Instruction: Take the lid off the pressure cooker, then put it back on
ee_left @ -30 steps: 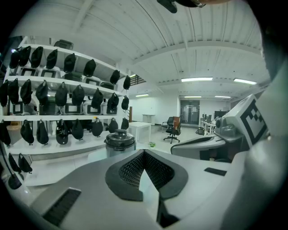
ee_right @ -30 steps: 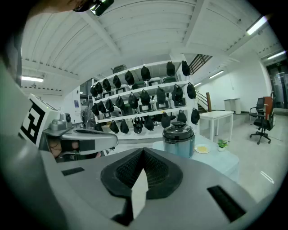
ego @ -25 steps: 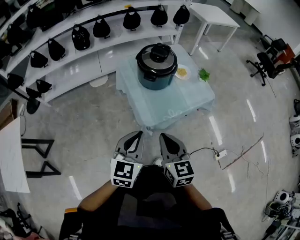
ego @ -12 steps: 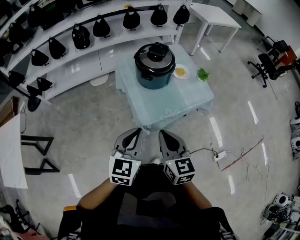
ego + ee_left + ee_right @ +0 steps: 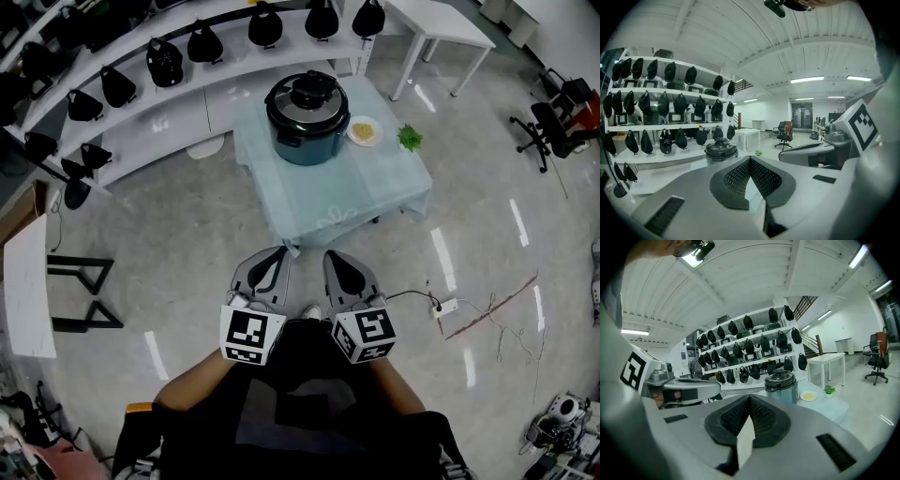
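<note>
My jaws are pressed together on both sides, with nothing in them. I hold my left gripper [image 5: 277, 255] and right gripper [image 5: 332, 257] close to me, since the pressure cooker [image 5: 305, 127], lid [image 5: 302, 94] on, sits far off by the table's [image 5: 366, 192] back edge.

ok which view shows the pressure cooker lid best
The head view: it looks down on the whole lid, seated on the pressure cooker on the table. The right gripper view shows the lid small and side-on. In the left gripper view the lid just peeks above the foreground.
</note>
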{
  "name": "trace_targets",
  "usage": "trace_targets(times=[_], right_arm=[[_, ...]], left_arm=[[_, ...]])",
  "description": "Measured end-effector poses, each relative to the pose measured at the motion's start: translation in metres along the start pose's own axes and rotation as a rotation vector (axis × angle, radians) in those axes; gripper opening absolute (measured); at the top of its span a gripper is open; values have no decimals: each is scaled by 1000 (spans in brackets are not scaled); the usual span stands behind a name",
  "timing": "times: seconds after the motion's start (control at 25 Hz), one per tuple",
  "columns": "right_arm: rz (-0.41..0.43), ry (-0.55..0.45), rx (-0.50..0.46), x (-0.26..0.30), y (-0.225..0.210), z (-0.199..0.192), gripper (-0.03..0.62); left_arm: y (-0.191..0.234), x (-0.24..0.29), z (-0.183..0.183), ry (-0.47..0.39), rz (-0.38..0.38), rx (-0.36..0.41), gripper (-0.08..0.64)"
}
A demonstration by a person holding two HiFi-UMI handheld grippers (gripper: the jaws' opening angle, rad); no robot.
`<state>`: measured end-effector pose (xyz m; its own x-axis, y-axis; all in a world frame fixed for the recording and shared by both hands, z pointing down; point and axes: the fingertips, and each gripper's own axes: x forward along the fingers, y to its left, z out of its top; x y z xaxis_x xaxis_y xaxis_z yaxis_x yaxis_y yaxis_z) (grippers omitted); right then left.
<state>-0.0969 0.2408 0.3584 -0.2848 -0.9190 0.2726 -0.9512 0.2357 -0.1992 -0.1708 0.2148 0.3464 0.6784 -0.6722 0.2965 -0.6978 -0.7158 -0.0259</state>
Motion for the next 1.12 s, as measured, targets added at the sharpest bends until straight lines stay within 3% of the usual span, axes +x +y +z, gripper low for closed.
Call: trace_targets(times=[0.48,0.92,1.12], right_arm=[[-15,-1,30,-12,-37,-6,15],[-39,18,19,32,-69,6,15],[-44,68,37,70,-86,14,15]], left_arm=[[-30,21,2,22,-11,22,8],[-8,79,4,31,-54,7,6],[22,117,12,38,-49,-2,6]])
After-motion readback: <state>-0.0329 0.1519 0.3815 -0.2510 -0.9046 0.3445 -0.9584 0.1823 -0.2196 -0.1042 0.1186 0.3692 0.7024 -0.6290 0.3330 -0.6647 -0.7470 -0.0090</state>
